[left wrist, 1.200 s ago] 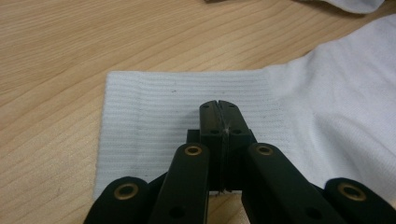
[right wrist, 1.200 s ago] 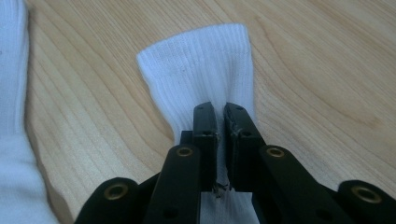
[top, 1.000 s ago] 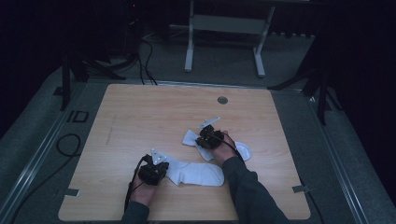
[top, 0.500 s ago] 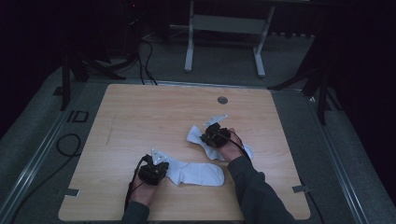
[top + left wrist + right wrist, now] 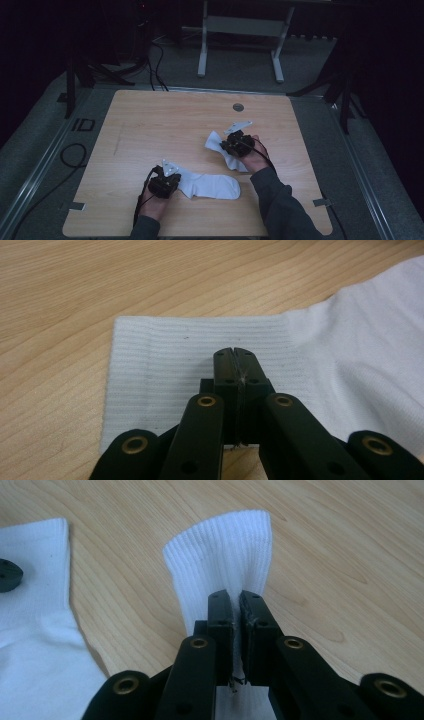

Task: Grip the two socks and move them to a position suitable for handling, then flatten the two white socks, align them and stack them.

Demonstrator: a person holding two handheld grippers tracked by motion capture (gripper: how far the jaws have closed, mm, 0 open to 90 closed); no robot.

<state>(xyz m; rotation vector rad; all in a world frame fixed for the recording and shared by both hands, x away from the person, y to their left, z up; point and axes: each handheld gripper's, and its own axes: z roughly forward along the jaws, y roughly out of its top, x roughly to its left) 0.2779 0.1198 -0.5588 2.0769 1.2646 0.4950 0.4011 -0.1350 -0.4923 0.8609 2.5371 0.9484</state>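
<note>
Both grippers have their jaws pressed together, each over white sock fabric. Two socks and two grippers lie on one wooden table (image 5: 150,130).

Nearest the person, the left gripper (image 5: 234,356) sits at the near left part of the table, its jaws closed with no gap visible between the tips, resting over the ribbed cuff of the near sock (image 5: 200,350). Whether any fabric is actually caught between them cannot be told from the left gripper view. That sock (image 5: 210,185) lies flat, cuff toward the left gripper (image 5: 164,184), foot stretching to the right, its smooth knit part slightly rumpled.

Farther out and to the right, the right gripper (image 5: 236,600) is clamped on the second sock (image 5: 225,555), a thin band of white fabric showing between the two jaws. The ribbed cuff stands up beyond the jaw tips, folded and lifted off the wood. In the high view this sock (image 5: 216,144) shows on either side of the right gripper (image 5: 235,144), one end pointing left and the rest trailing toward the person.

Near the far edge of the table is a small round grey disc (image 5: 238,107), well apart from both socks.
</note>
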